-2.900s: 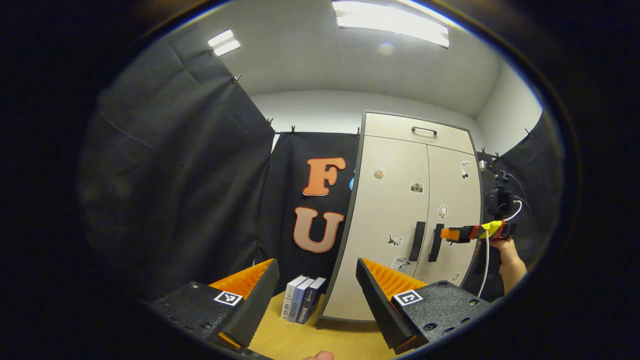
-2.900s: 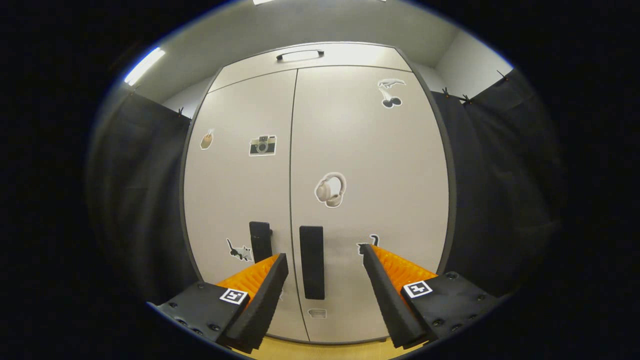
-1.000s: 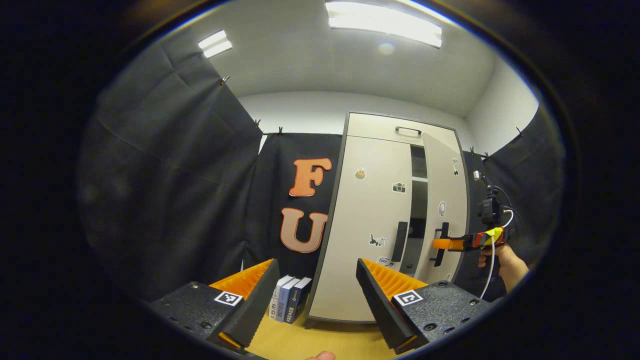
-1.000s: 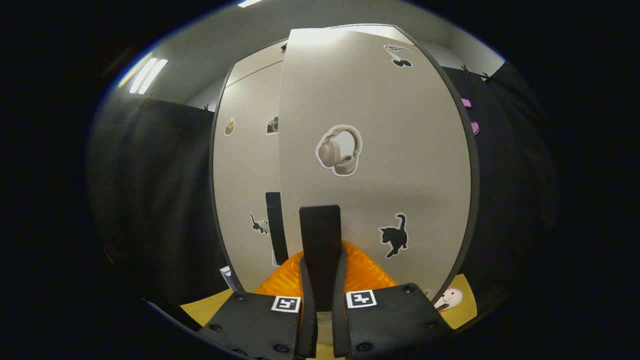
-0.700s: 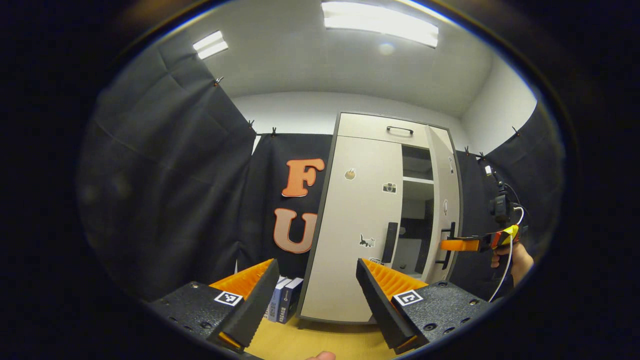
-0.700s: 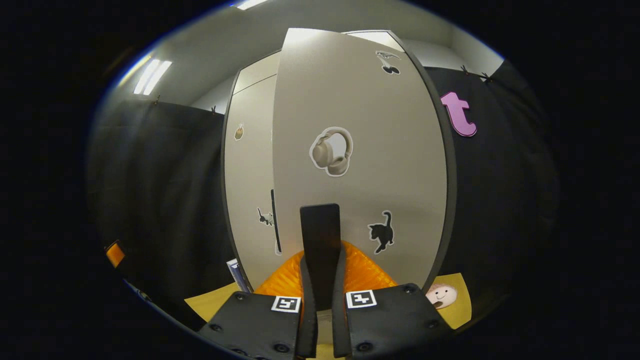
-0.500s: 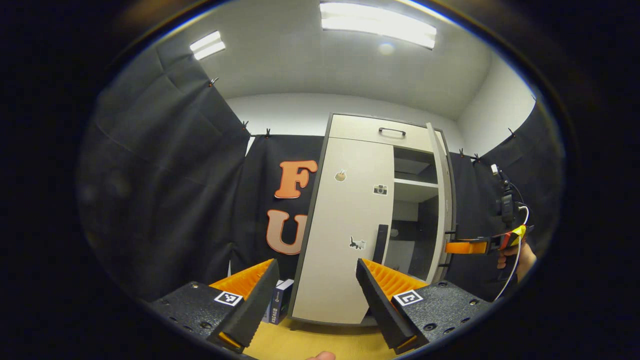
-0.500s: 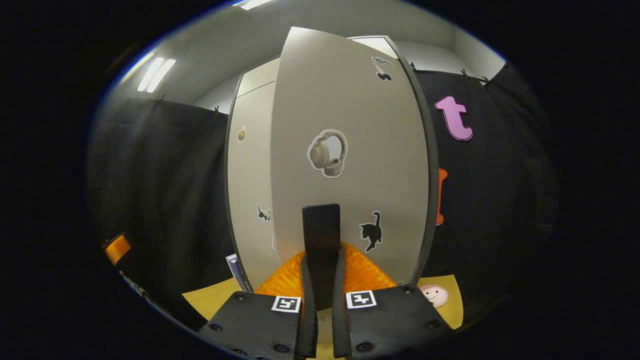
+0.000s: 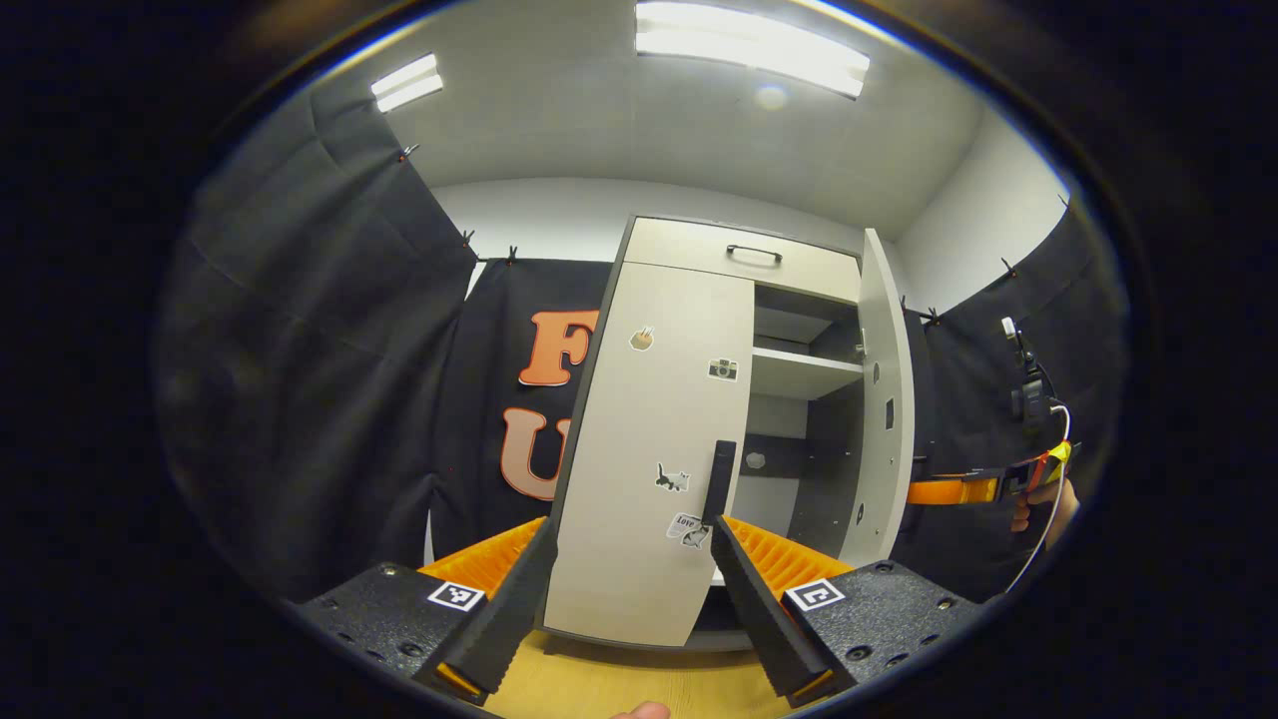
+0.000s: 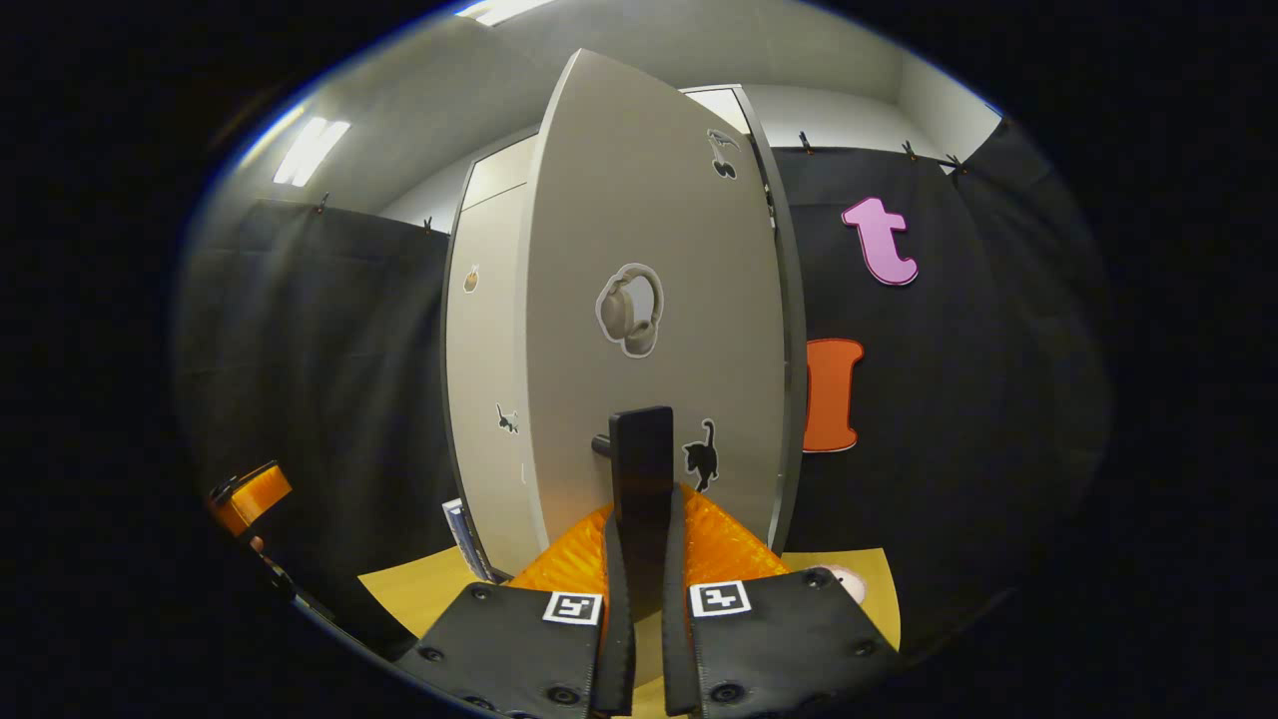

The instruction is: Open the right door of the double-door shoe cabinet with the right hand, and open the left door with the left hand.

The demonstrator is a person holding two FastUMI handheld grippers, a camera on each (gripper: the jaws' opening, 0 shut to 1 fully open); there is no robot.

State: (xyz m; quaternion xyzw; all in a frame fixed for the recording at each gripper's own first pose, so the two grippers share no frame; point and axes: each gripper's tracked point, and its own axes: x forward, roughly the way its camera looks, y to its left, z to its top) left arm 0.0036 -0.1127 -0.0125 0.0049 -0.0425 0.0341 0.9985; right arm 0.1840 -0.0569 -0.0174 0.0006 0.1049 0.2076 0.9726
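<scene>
Your right tool (image 10: 639, 559) is clamping both fingers on the black upright bar handle (image 10: 641, 469) of the pale grey right door (image 10: 649, 250), and you are swinging that door much wider than a second ago; in the left gripper view it is now standing nearly edge-on, baring the white inner shelf (image 9: 804, 371). That half of the job is looking close to done. Your left tool (image 9: 631, 589) is hanging wide open and empty, now lining up on the black handle (image 9: 721, 479) of the shut, sticker-dotted left door (image 9: 659, 449) of the tall grey shoe cabinet (image 9: 744, 260), so you are nearing the second grasp
</scene>
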